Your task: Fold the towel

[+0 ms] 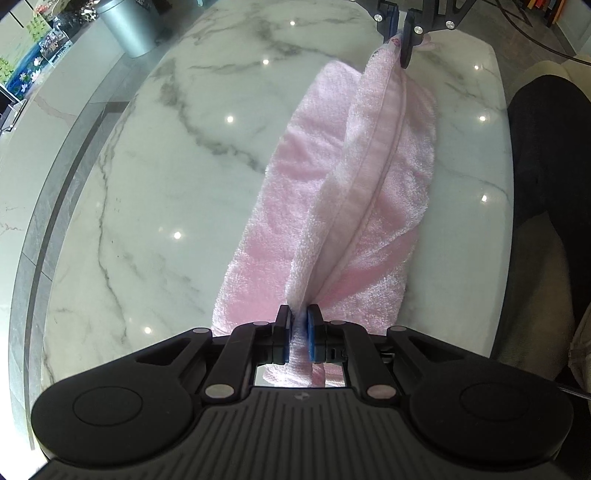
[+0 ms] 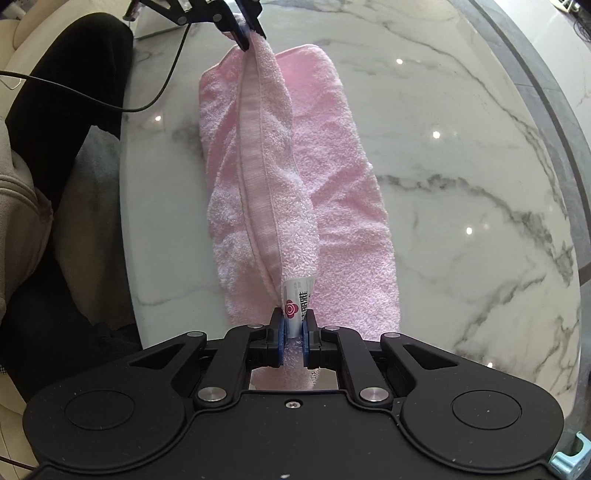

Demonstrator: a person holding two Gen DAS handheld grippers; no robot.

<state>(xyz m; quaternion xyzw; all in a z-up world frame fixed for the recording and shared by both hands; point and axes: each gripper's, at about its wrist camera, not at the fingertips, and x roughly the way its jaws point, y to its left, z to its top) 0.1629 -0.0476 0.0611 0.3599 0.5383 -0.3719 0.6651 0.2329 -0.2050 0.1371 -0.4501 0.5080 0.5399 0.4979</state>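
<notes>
Both the left gripper (image 1: 299,325) and right gripper (image 2: 294,325) pinch a corner of the pink towel (image 1: 332,206), its hem taut between their jaws above the marble surface (image 1: 147,184); keeping both level should lay the fold square.

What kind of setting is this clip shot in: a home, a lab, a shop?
Probably a home living or dining area, though I can't be sure. The pink towel lies on a glossy marble-look table; a pale cushioned seat stands beside it, and a grey bin on the tiled floor.
</notes>
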